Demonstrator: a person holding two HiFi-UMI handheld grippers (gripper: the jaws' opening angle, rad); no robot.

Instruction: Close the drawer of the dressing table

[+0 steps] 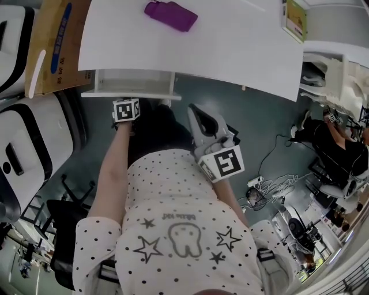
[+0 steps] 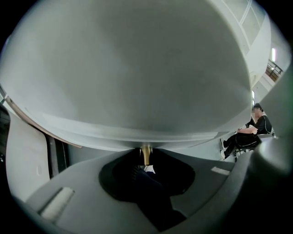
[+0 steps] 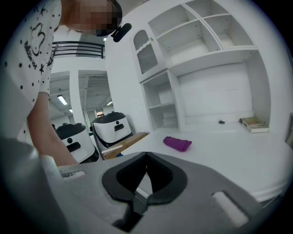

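Observation:
The white dressing table [image 1: 230, 46] has its drawer [image 1: 130, 83] pulled out at the left, under the tabletop edge. My left gripper [image 1: 125, 109] sits right at the drawer's front; only its marker cube shows in the head view, and the jaws are hidden beneath. In the left gripper view the drawer front [image 2: 128, 82] fills the picture, and a small brass knob [image 2: 145, 154] sits pinched between the tips of the left gripper [image 2: 145, 157]. My right gripper [image 1: 194, 109] hangs in front of the table edge, shut with nothing in it. Its tips [image 3: 146, 154] meet, and it points over the tabletop.
A purple pouch [image 1: 170, 14] [image 3: 177, 143] and a book [image 1: 295, 20] lie on the tabletop. A cardboard box [image 1: 55, 46] and white-and-black machines [image 1: 23, 144] stand at the left. Cables [image 1: 265, 190] lie on the floor at the right, where a person [image 1: 334, 144] sits.

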